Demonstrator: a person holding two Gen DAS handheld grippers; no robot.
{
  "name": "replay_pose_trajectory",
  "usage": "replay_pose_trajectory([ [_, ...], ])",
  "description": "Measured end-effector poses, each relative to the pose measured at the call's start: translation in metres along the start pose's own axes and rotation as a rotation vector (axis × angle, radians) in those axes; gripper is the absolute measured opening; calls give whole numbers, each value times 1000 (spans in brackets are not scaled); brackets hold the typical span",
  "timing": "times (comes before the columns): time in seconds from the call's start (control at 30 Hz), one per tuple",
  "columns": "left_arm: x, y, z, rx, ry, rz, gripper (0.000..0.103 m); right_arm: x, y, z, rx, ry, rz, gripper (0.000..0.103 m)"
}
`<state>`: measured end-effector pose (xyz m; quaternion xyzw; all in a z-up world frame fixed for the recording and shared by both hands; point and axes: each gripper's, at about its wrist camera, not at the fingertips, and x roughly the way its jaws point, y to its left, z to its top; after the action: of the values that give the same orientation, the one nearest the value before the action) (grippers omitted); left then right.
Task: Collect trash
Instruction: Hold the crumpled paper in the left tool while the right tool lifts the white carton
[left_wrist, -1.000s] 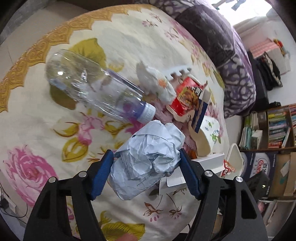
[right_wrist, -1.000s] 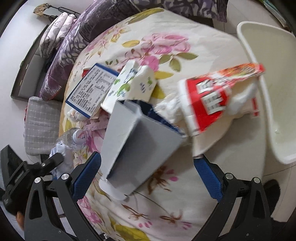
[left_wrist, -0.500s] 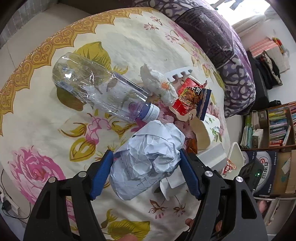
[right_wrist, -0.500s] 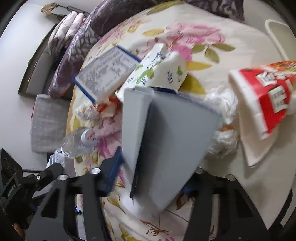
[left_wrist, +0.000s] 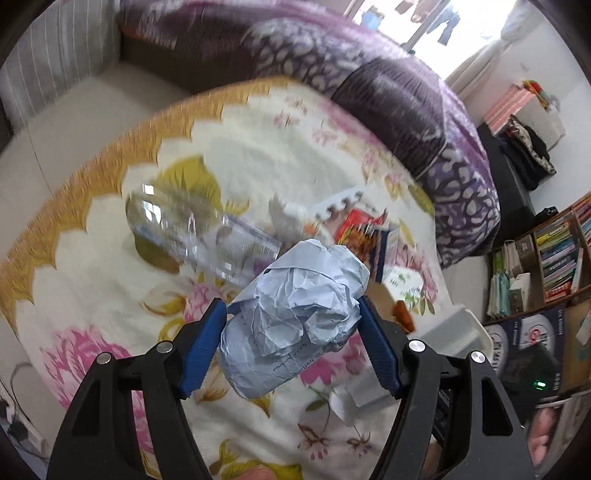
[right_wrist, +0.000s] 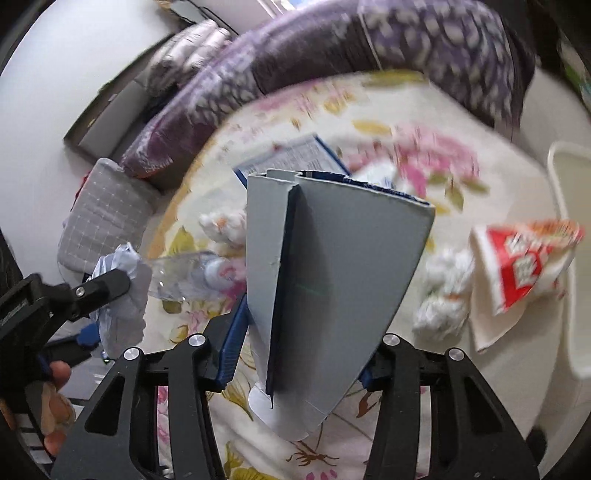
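My left tongs (left_wrist: 291, 343) are clenched on a crumpled pale-blue paper ball (left_wrist: 291, 321), lifted above the floral tablecloth (left_wrist: 92, 295), pads pressing both sides. My right tongs (right_wrist: 301, 339) are clamped on a flattened grey carton (right_wrist: 332, 280), held upright off the cloth, its blue-edged fold facing me.

Just past the paper ball a clear plastic bottle (left_wrist: 199, 236) lies on its side, blurred. Beyond it a white tissue wad (left_wrist: 286, 218) and a red snack wrapper (left_wrist: 354, 225) crowd together near the cloth's far right.

In the right view, a red-and-white packet (right_wrist: 517, 262) lies on a cream cloth at the table's right edge, touching a white bin rim (right_wrist: 565, 173). Two white tissue lumps (right_wrist: 443, 291) sit just beside it. A blue-bordered printed box (right_wrist: 291, 158) lies behind the carton.

Open cloth sits near the gold scalloped border (left_wrist: 74, 195) on the left. A purple patterned quilt (left_wrist: 406, 110) bounds the far side, and a bookshelf (left_wrist: 554, 251) stands at right.
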<state>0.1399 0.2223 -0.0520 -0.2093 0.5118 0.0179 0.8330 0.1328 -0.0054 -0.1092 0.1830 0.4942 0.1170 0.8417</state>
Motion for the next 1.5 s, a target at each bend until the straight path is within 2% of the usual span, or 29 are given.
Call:
replay_pose_trajectory([
  [0.13, -16, -21, -4, 68, -116, 36, 70, -20, 6, 9, -64, -81, -11, 46],
  [0.23, -31, -36, -8, 105, -223, 68, 70, -37, 7, 14, -98, -133, 20, 46],
  [0.37, -44, -46, -11, 128, -299, 96, 70, -51, 6, 20, -158, -175, 17, 46],
  [0.43, -46, -47, -12, 132, -310, 101, 70, -53, 5, 20, -165, -169, 26, 46],
  [0.53, -43, -46, -12, 133, -298, 108, 70, -45, 1, 18, -169, -102, 33, 47],
  [0.73, -32, -32, -8, 102, -245, 143, 70, 3, -15, -4, -153, 173, 4, 48],
  [0.8, -31, -29, -7, 93, -238, 142, 70, 15, -19, -11, -157, 229, -24, 48],
  [0.87, -31, -27, -8, 87, -232, 137, 70, 21, -23, -17, -175, 252, -72, 51],
  [0.93, -30, -26, -9, 85, -228, 134, 70, 24, -26, -24, -163, 270, -80, 53],
  [1.07, -31, -25, -9, 86, -217, 131, 70, 17, -24, -40, -177, 262, -82, 78],
  [1.13, -30, -23, -9, 83, -210, 133, 70, 16, -23, -48, -202, 252, -105, 78],
  [1.2, -29, -21, -9, 78, -204, 132, 70, 14, -20, -55, -224, 241, -141, 76],
  [1.27, -29, -19, -9, 72, -201, 131, 70, 12, -17, -58, -230, 235, -164, 58],
  [1.33, -29, -18, -9, 69, -200, 132, 70, 7, -21, -57, -220, 234, -153, 47],
  [1.5, -31, -17, -10, 69, -209, 125, 70, -17, -22, -49, -235, 153, -133, 42],
])
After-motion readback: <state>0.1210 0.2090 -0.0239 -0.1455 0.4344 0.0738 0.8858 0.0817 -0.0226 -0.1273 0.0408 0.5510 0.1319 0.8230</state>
